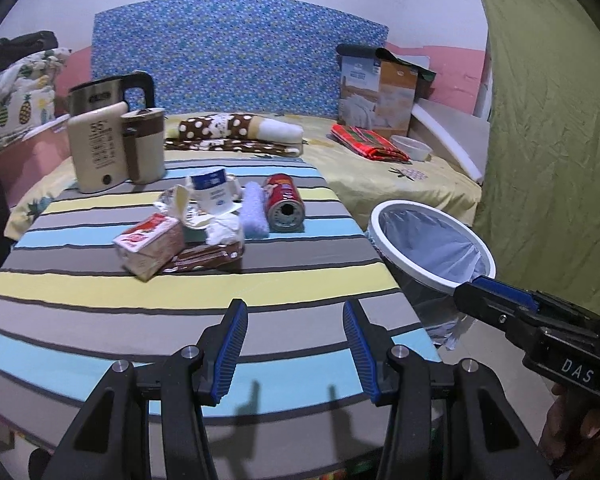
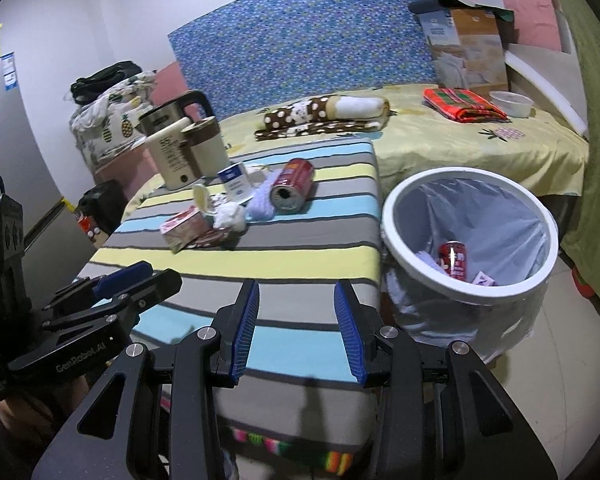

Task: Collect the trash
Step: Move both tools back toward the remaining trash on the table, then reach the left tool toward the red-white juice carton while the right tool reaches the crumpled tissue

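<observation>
Kettle (image 1: 100, 94): steel with a black handle, at the far left of the striped cloth (image 1: 180, 288); behind a cream appliance (image 1: 96, 152)
Rolled blanket (image 1: 236, 130): brown with white dots — on the yellow bedsheet (image 1: 380, 180)
Folded red cloth (image 1: 368, 142): beside a white bowl (image 1: 412, 147)
Headboard (image 1: 240, 52): blue floral

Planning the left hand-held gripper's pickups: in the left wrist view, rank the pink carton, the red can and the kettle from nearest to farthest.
From the left hand-held gripper:
1. Pink carton, nearest, front left of the pile.
2. Red can, lying right of the pile.
3. Kettle, farthest, back left.
</observation>
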Demonstrator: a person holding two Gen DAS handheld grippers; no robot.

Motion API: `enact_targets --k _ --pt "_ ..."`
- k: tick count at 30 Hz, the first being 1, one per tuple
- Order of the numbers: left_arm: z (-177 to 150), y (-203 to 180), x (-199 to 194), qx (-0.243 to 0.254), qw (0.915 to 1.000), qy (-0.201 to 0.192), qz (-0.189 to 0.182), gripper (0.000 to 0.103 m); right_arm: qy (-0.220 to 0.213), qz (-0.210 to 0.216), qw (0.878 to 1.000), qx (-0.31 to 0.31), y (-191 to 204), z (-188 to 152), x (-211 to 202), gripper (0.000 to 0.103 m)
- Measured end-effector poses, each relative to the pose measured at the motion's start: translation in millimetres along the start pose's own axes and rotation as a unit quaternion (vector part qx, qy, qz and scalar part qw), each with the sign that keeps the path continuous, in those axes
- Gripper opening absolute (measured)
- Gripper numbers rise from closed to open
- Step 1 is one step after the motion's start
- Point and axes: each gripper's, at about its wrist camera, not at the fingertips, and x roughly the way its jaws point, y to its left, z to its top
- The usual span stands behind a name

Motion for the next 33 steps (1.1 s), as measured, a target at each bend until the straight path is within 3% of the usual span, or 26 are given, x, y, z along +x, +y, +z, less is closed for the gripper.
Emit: enact_targets --k 10,15,24,33 --pt "-1 33 -5 -0.016 0.9994 -0.005 0.029 0.049 0.014 0.021 1.0 -0.016 23 6 22 0.043" --pt "4 65 11 -0.036 0.9982 0.002 0.047 0.049 0.026 0.027 0.999 -0.018 30 11 39 0.052" --pt "15 127 45 -0.071 0.9946 0.017 0.075 0.049 0.059 0.044 0.997 -0.021 45 24 81 0.052" --pt "35 159 78 -0.05 0.9967 0.023 0.06 0.068 0.07 0.041 0.996 -0.035 53 39 112 0.052"
